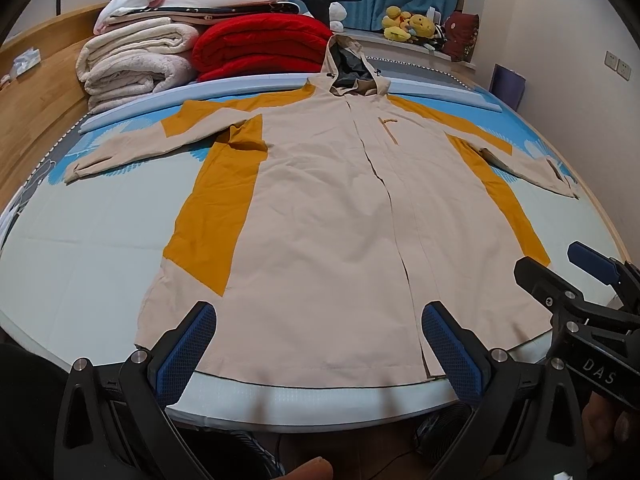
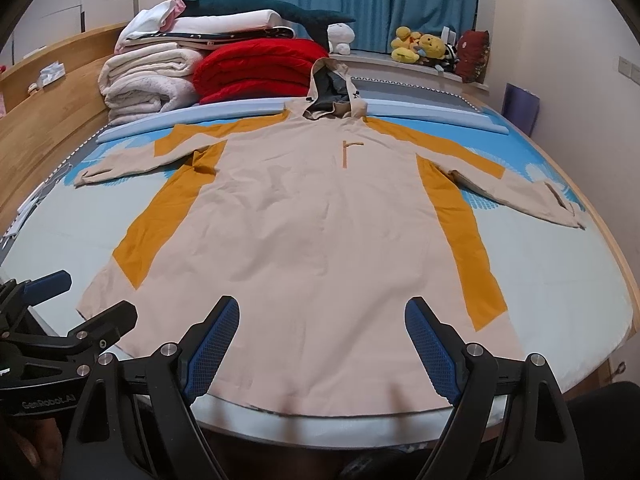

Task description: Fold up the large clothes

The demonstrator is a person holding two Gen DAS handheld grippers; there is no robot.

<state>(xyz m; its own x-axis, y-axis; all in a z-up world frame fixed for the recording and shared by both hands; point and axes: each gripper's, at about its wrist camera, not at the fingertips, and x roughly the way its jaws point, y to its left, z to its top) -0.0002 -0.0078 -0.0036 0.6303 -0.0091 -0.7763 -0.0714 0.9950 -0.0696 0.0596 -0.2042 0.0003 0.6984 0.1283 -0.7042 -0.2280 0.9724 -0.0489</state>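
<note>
A beige and mustard hooded coat (image 1: 320, 208) lies spread flat on the bed (image 1: 80, 264), front up, sleeves out to both sides. The left gripper (image 1: 320, 344) hangs over the hem, jaws spread wide, pinching nothing. Just beside it, the right gripper (image 2: 322, 344) is likewise spread above the hem.

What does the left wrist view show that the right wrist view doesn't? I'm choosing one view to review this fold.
Only the left wrist view shows the open left gripper head-on, with the right gripper at its edge. Only the right wrist view shows the open right gripper head-on. Both share the beige and mustard hooded coat lying flat, sleeves spread, on the blue bed, and the folded red blanket.
</note>
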